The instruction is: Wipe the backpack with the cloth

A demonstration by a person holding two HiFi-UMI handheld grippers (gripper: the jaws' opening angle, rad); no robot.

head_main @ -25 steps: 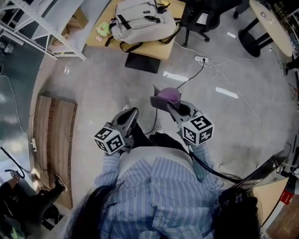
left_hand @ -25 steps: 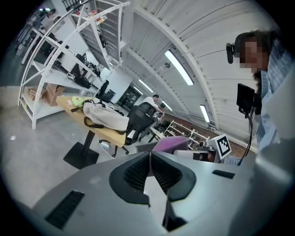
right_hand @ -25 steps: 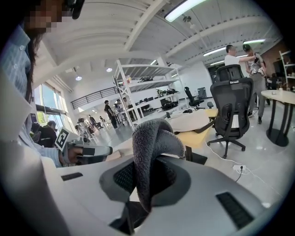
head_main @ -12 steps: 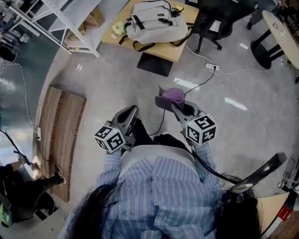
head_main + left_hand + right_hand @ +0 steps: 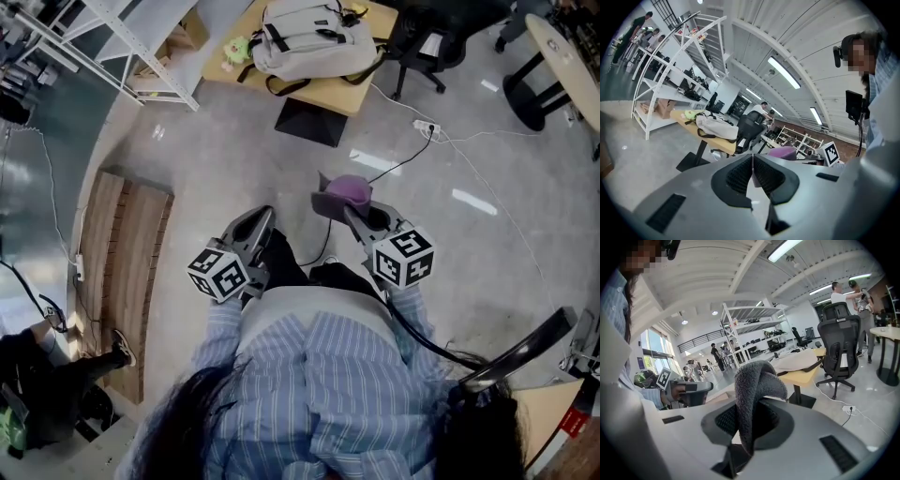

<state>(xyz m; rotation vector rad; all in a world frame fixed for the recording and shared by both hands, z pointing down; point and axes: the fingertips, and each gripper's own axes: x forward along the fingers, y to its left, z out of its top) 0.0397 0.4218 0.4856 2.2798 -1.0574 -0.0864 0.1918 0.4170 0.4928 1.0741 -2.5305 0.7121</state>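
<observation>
Left gripper (image 5: 255, 223): in its own view the jaws were shut pad to pad, with nothing between them. Right gripper (image 5: 349, 212): jaws clamped on the purple cloth (image 5: 341, 192), one fold bulging above the pads and a tail hanging below them. I held both at frame centre in the head view, side by side and apart, over bare concrete floor (image 5: 216, 169).

Backpack (image 5: 314, 36): light grey, lying flat on the wooden table (image 5: 349, 96) at top centre, well apart from both grippers. A black strap hung over the table's near edge. A small green toy (image 5: 236, 49) sat at the table's left end. A black office chair (image 5: 422, 42) stood just right of the table; I could not tell from above whether they touched.

Open room: the floor between me and the table's near edge was free except for the dark base plate (image 5: 309, 122) and a cable (image 5: 389, 173) running from a power strip (image 5: 427, 125) toward my feet. A white shelving rack (image 5: 112, 56) stood at upper left, and a wooden board (image 5: 117, 272) lay along the left side.
</observation>
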